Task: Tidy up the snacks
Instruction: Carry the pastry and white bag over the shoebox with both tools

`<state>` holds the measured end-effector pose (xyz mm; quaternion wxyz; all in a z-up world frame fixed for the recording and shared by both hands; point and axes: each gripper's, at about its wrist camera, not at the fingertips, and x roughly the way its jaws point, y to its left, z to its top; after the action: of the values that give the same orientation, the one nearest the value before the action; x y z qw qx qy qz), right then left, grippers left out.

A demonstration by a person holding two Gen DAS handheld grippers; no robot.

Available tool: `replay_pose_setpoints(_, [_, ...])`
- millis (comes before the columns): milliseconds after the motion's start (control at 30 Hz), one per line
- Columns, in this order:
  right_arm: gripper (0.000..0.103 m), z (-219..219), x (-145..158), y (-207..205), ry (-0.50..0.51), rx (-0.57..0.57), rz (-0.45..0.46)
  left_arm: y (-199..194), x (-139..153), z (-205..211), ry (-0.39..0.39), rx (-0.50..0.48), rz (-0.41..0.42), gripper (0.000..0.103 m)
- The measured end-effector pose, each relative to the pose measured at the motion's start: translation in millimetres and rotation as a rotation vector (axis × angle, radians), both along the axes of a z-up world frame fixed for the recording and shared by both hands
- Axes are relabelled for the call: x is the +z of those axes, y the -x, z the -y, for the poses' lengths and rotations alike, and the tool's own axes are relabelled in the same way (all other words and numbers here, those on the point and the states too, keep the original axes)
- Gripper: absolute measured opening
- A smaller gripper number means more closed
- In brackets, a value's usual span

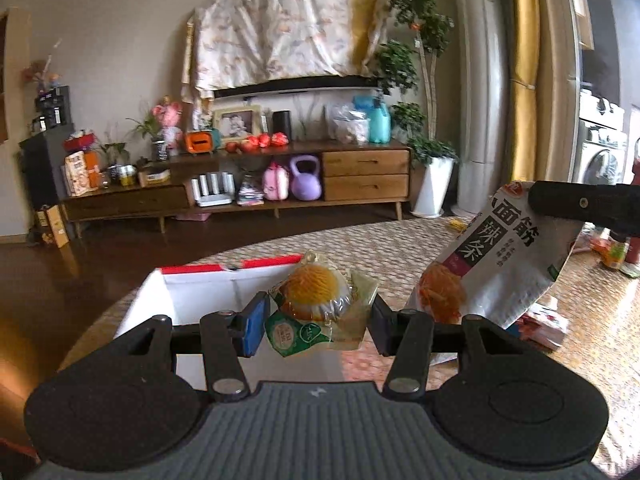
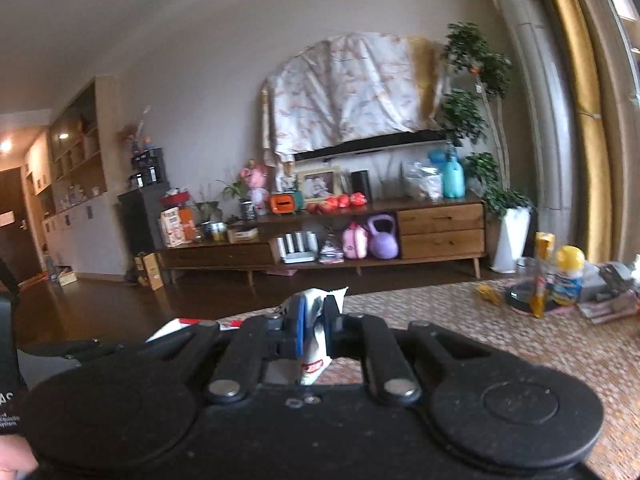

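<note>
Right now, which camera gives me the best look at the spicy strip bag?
Left wrist view: the spicy strip bag hangs face-on, print legible, pinched at its top by the right hand-held gripper. The right wrist view shows only a thin crumpled edge between the pads.

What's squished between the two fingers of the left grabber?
A clear-wrapped orange pastry sits between the left gripper's fingers, above the white box. The left wrist view shows it.

The black two-finger left gripper (image 1: 318, 320) clamps a clear-wrapped yellow pastry (image 1: 316, 300), while the black right gripper (image 2: 314, 330) pinches the top edge of a white spicy-strip bag (image 1: 492, 264).
</note>
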<state>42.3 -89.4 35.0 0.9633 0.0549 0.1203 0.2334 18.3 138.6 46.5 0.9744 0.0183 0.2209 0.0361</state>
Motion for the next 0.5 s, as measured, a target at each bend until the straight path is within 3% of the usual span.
replay_pose_setpoints(200, [0.007, -40.7, 3.1, -17.9, 0.027, 0.066, -0.006, -8.3, -3.1, -37.5, -0.005, 0.053, -0.031, 0.051])
replay_pose_setpoints(500, [0.007, -101.5, -11.2, -56.9, 0.082, 0.142, -0.076, -34.0, -33.4, -83.0, -0.003, 0.087, -0.134, 0.051])
